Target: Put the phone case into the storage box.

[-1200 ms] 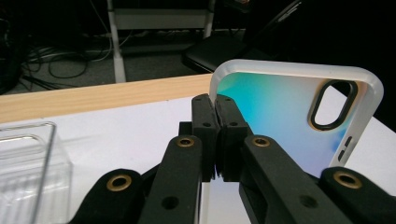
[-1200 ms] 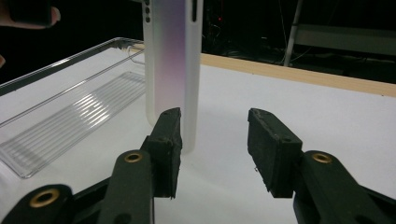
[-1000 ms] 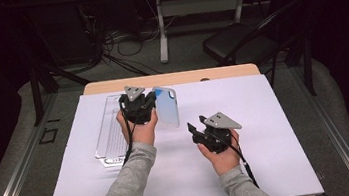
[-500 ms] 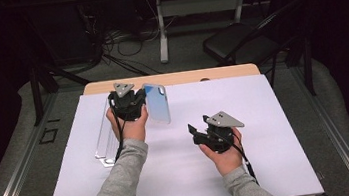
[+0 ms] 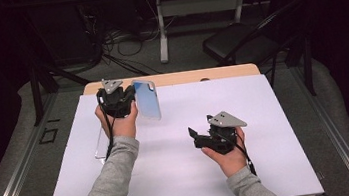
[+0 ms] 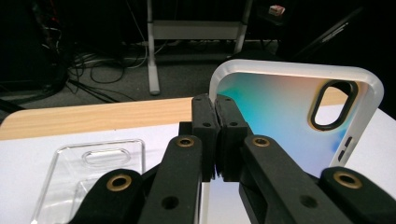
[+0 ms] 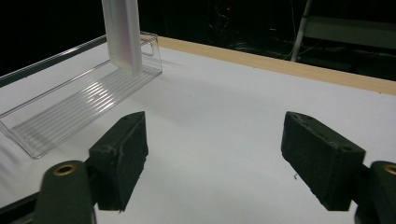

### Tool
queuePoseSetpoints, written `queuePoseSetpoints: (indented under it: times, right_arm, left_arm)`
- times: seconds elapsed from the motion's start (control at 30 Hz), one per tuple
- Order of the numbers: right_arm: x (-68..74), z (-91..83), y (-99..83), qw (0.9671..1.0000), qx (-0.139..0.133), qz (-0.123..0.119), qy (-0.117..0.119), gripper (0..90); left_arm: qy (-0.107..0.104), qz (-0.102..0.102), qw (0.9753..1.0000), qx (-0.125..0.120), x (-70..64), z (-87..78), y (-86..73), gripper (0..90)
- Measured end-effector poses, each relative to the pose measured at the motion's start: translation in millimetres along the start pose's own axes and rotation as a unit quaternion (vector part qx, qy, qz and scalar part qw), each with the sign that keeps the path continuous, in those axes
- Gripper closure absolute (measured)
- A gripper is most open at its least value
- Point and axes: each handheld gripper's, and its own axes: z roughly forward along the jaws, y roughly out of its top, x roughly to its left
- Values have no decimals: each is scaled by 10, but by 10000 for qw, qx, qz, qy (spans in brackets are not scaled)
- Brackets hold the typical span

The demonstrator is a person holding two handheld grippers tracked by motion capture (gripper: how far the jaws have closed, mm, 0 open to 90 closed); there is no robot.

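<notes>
Near the far left corner of the worktop, the left claw pinches the white-rimmed, blue-gradient phone case by its edge, held upright above the clear plastic tray, probably to keep it clear. The right claw, spread and empty, waits mid-worktop.

Phone case: white-rimmed, back shading from teal to orange and pale blue, oval camera cutout near one top corner. It is standing upright on its long axis, lifted off the counter, pinched at one edge by the left claw. It is hanging just beside the clear plastic tray, toward the counter's far edge.
</notes>
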Motion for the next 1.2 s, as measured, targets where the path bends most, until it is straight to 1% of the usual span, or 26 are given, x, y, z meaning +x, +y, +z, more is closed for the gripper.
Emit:
queuePoseSetpoints:
  times: [0.2,0.23,0.4,0.53,0.6,0.63,0.83,1.0,1.2]
  right_arm:
    - [-16,-55,13,10000,-52,-37,73,159]
    - [-16,-63,12,10000,-65,-7,74,156]
    - [-44,-111,8,9999,-108,-7,59,143]
    - [-80,-149,-2,9999,-87,69,76,137]
    - [-106,-167,-9,9998,-89,147,90,137]
    - [-123,-174,-11,9998,-98,143,84,138]
    - [-182,-212,-6,9993,-103,340,73,138]
    - [-209,-221,-8,9992,-100,376,65,138]
    - [-235,-216,-25,9992,-81,399,5,139]
  left_arm:
    - [84,-22,10000,-36,87,-34,45,887]
    - [106,-21,9999,-28,106,-42,54,887]
    - [181,-39,9998,-58,188,-57,87,887]
    - [260,-28,9996,-84,247,-64,118,887]
    - [301,-24,9995,-84,278,-68,140,887]
    - [320,-18,9994,-93,294,-69,151,887]
    - [424,-29,9990,-139,389,-47,216,887]
    - [518,-37,9986,-121,466,-8,273,888]
    - [660,-91,9976,-179,575,55,320,888]
